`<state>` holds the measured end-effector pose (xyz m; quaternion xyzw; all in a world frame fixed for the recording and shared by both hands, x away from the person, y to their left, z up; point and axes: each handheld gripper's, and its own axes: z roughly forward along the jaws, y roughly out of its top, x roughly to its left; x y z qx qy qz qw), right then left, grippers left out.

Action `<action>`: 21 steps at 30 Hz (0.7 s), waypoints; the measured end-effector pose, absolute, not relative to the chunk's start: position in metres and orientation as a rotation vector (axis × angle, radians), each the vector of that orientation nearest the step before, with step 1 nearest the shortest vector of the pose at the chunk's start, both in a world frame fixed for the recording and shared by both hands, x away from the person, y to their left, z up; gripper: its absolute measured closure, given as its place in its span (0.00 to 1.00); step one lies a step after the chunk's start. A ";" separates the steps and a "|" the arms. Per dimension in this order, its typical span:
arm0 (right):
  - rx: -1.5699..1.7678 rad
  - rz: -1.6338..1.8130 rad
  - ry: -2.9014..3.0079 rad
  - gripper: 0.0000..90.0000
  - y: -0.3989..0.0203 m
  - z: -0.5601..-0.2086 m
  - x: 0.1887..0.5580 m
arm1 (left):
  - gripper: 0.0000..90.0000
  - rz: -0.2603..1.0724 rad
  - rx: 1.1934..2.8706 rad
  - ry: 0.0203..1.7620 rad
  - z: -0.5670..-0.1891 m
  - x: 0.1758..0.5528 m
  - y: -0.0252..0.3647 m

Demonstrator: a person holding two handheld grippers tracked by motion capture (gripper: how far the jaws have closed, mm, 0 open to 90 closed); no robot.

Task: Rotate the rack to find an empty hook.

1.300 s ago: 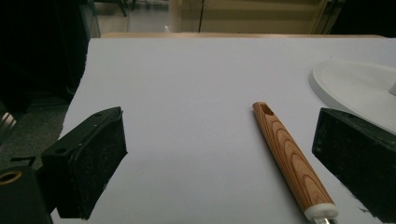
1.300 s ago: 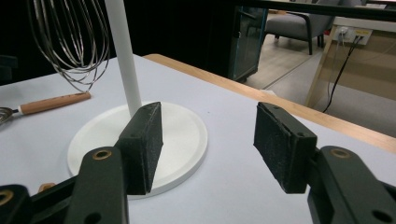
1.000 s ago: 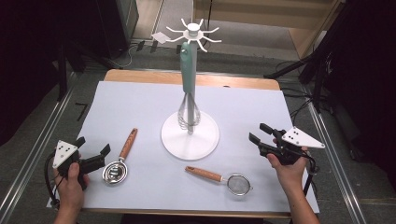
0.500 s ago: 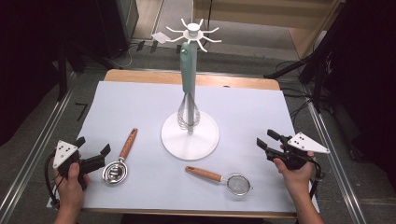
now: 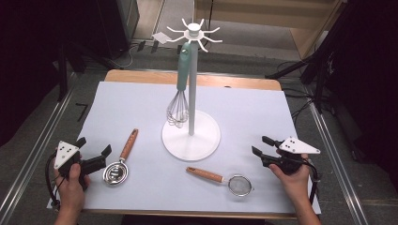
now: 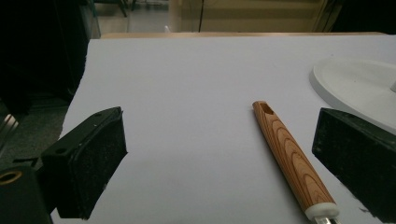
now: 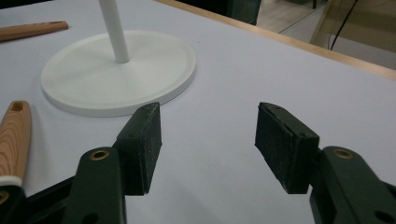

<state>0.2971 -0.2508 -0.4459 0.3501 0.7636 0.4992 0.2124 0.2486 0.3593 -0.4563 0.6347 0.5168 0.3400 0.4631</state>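
Note:
A white stand [image 5: 191, 136] rises from the middle of the table, and a teal-handled whisk [image 5: 180, 93] hangs from one of its top hooks. To its left lies a wooden-handled metal scoop [image 5: 117, 168]. A wooden-handled small strainer [image 5: 225, 180] lies in front of the stand. My left gripper [image 5: 95, 145] sits low at the front left, open, with the scoop's handle [image 6: 292, 163] lying between its jaws untouched. At the front right my right gripper [image 5: 259, 145] is open and holds nothing. It points toward the stand's base [image 7: 116, 74], with the strainer's handle [image 7: 14, 130] off to its left.
A pale sheet [image 5: 263, 108] covers the tabletop, with a wooden edge [image 5: 244, 82] at the far side. Metal rails run along both sides. Dark equipment and cables stand beyond the table.
My right gripper has sunk toward the table and drawn slightly toward the front right edge. The left gripper and the utensils have not moved.

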 end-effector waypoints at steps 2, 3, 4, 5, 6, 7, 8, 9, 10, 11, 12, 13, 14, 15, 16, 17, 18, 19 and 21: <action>0.961 1.376 2.136 0.47 -0.248 -0.447 0.297 | 0.04 0.836 1.562 1.269 -0.456 0.248 0.359; 0.959 1.379 2.137 0.47 -0.248 -0.447 0.297 | 0.04 0.837 1.565 1.267 -0.456 0.248 0.359; 0.961 1.380 2.141 0.47 -0.247 -0.447 0.296 | 0.04 0.836 1.567 1.266 -0.456 0.248 0.359; 0.959 1.379 2.144 0.47 -0.247 -0.447 0.296 | 0.04 0.837 1.570 1.265 -0.456 0.248 0.359; 0.959 1.376 2.147 0.47 -0.246 -0.447 0.296 | 0.04 0.837 1.574 1.269 -0.456 0.248 0.359; 0.955 1.368 2.150 0.47 -0.247 -0.448 0.296 | 0.04 0.838 1.578 1.270 -0.456 0.249 0.358; 0.959 1.364 2.152 0.47 -0.247 -0.448 0.296 | 0.04 0.840 1.579 1.269 -0.456 0.249 0.357; 0.965 1.359 2.153 0.47 -0.248 -0.449 0.296 | 0.04 0.842 1.584 1.272 -0.456 0.249 0.357; 0.965 1.359 2.152 0.47 -0.249 -0.449 0.296 | 0.04 0.841 1.590 1.271 -0.456 0.249 0.357; 0.969 1.363 2.149 0.48 -0.250 -0.450 0.296 | 0.04 0.841 1.590 1.271 -0.456 0.249 0.357; 0.969 1.369 2.133 0.50 -0.252 -0.451 0.296 | 0.04 0.841 1.588 1.271 -0.456 0.249 0.357; 0.976 1.378 2.114 0.50 -0.255 -0.453 0.296 | 0.04 0.839 1.588 1.271 -0.456 0.249 0.357; 0.988 1.383 2.098 0.50 -0.258 -0.455 0.296 | 0.04 0.840 1.588 1.273 -0.455 0.248 0.357; 0.994 1.384 2.071 0.50 -0.262 -0.457 0.296 | 0.04 0.840 1.588 1.273 -0.455 0.248 0.357; 1.000 1.382 2.047 0.49 -0.267 -0.459 0.296 | 0.04 0.843 1.585 1.269 -0.455 0.248 0.357; 1.010 1.378 2.014 0.48 -0.271 -0.460 0.296 | 0.04 0.843 1.587 1.268 -0.455 0.248 0.357; 1.015 1.383 1.963 0.48 -0.277 -0.462 0.295 | 0.04 0.844 1.587 1.268 -0.455 0.248 0.357; 1.032 1.400 1.918 0.48 -0.283 -0.463 0.295 | 0.04 0.845 1.589 1.269 -0.455 0.248 0.357; 1.080 1.428 1.879 0.46 -0.293 -0.464 0.294 | 0.04 0.846 1.585 1.268 -0.455 0.248 0.357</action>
